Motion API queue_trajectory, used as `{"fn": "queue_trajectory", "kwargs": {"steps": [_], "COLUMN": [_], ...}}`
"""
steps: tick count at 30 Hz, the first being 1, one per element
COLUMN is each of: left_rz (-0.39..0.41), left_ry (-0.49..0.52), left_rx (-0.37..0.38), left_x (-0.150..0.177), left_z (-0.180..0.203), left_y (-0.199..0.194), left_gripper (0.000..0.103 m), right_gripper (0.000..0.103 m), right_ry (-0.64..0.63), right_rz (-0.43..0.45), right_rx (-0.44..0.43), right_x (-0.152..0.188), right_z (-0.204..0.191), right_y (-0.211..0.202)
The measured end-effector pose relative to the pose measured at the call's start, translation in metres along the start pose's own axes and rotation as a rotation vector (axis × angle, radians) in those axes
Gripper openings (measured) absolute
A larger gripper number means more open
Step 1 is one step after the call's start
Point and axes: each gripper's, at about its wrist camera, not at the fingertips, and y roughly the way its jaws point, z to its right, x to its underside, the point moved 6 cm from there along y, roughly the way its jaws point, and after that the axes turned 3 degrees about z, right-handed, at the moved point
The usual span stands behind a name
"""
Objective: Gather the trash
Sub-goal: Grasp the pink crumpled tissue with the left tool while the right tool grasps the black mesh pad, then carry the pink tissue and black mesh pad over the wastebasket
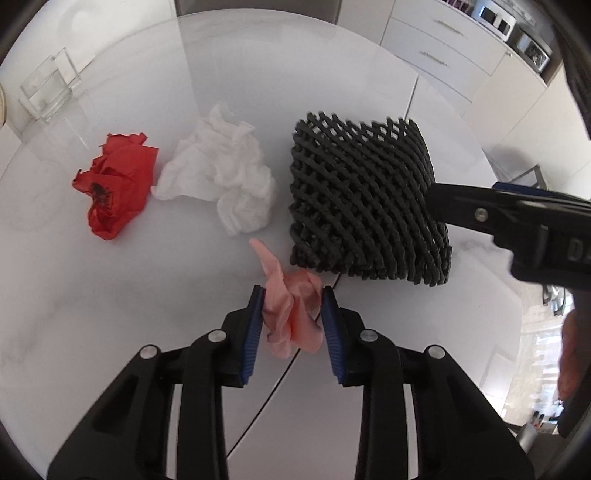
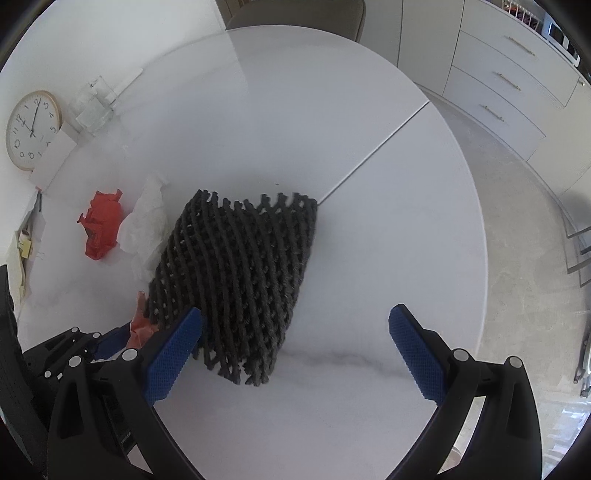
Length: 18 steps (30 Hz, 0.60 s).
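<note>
A crumpled pink wrapper (image 1: 291, 314) lies on the white round table (image 1: 110, 332), and my left gripper (image 1: 293, 299) is shut on it, a blue pad pressing each side. A black foam net sleeve (image 1: 362, 199) lies just beyond it. My right gripper (image 2: 295, 317) stands open over the net's (image 2: 240, 277) near edge, the left pad against the mesh and the right pad well apart from it. A crumpled white tissue (image 1: 221, 177) and a red wrapper (image 1: 114, 184) lie further left. In the right wrist view the left gripper (image 2: 107, 343) shows at lower left with the pink wrapper (image 2: 140, 328).
A clear plastic holder (image 1: 48, 88) stands at the table's far left. A wall clock (image 2: 31, 129) leans beyond it. A seam (image 2: 369, 162) runs across the tabletop. White drawers (image 2: 509, 85) stand to the right, and a chair back (image 2: 295, 11) behind the table.
</note>
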Motion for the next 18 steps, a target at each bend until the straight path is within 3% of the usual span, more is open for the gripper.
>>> {"fn": "queue_trajectory", "kwargs": {"steps": [4, 7, 9, 12, 18], "left_rz": [0.013, 0.021, 0.024, 0.039, 0.06], "left_ry": [-0.011, -0.021, -0.029, -0.046, -0.05], "left_rx": [0.002, -0.002, -0.009, -0.035, -0.043], "left_x": [0.005, 0.01, 0.011, 0.013, 0.02], "left_z": [-0.005, -0.009, -0.014, -0.024, -0.026], "left_y": [-0.01, -0.019, -0.025, -0.037, -0.062], "left_gripper": [0.031, 0.031, 0.031, 0.031, 0.031], "right_gripper": [0.082, 0.06, 0.04, 0.02, 0.015], "right_ry": [0.024, 0.046, 0.052, 0.023, 0.026], "right_rz": [-0.031, -0.058, -0.057, -0.037, 0.001], "right_rx": [-0.041, -0.066, -0.094, -0.092, -0.11], "right_x": [-0.003, -0.002, -0.001, 0.0, 0.002], "right_z": [-0.007, -0.012, -0.016, -0.022, -0.022], "right_y": [0.012, 0.02, 0.021, 0.014, -0.006]}}
